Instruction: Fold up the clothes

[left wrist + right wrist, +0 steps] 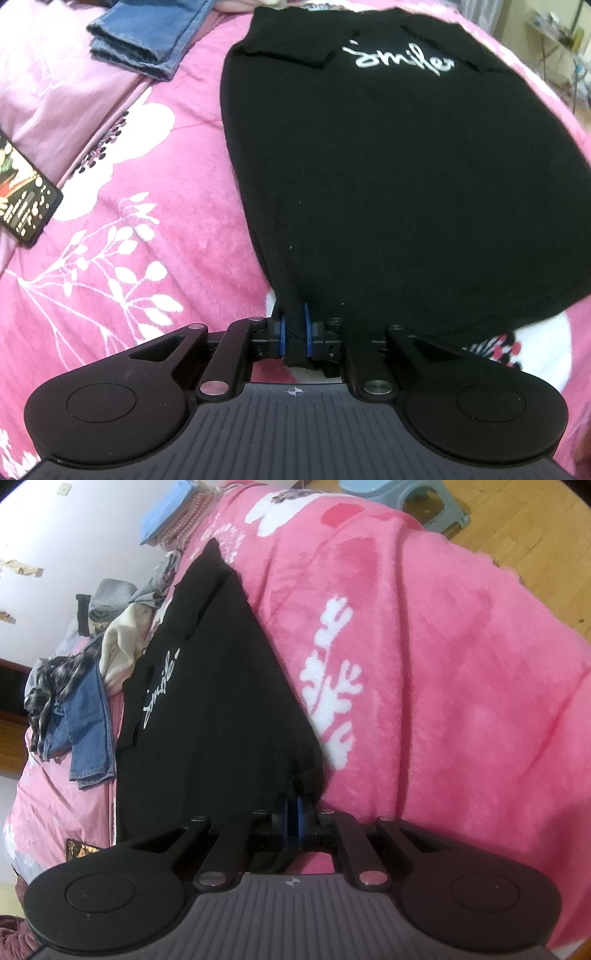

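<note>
left wrist view: left gripper (296, 334) fingers are clamped on the black shirt (388, 166) hem corner. right gripper (294, 821) pinches the other corner. soft, light, floppy cloth; corners suit gripping.

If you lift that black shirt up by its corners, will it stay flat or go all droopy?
Probably droopy. The black shirt is thin cloth that bunches where the left gripper pinches its hem, so the middle should sag. It looks light, since it lies flat on the pink blanket. The right gripper pinches the other corner.

Bare pink blanket (443, 664) right of the black shirt (388, 166); folded jeans (147, 37), phone (26, 192) left.
</note>
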Available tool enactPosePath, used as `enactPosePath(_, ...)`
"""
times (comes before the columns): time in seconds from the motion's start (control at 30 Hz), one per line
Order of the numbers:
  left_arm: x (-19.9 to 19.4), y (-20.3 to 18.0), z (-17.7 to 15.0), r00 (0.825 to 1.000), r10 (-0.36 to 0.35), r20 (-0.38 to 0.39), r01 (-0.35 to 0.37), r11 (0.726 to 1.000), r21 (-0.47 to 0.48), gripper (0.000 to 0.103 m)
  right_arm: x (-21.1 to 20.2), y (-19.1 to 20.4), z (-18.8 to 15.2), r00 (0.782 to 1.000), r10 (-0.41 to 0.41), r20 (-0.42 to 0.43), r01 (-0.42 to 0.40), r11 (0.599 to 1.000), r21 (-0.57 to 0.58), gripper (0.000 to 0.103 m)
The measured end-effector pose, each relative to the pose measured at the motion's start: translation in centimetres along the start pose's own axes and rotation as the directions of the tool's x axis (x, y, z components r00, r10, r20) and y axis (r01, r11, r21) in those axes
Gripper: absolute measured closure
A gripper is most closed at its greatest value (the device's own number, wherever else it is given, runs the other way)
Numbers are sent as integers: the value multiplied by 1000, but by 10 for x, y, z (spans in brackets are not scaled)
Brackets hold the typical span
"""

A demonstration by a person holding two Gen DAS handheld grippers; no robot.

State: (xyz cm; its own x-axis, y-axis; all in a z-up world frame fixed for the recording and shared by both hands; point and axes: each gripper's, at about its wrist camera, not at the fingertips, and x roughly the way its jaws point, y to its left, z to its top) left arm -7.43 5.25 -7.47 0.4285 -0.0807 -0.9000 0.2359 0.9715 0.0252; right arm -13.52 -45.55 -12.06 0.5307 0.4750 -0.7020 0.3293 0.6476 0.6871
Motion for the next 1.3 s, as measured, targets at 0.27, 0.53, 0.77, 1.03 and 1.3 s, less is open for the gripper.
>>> enactPosePath(0.27,-17,14,7,997,-57,50,61,994,-92,99,-10,12,7,999,32,30,-31,999,-18,99)
enactPosePath(0.53,-30,34,19,987,-114,117,135,973,-187,99,-17,32,20,996,68,61,-65,997,-52,99)
enactPosePath(0.77,-35,44,31,975,-144,166,181,956,-231,99,-21,51,35,992,98,85,-91,992,-87,99)
enactPosePath(1.03,-39,56,37,959,-183,216,241,927,-287,99,-29,65,48,985,129,117,-117,987,-106,99)
enactPosePath(1.3,-40,66,36,950,-213,229,283,898,-338,99,-32,67,49,983,136,125,-124,988,-95,99)
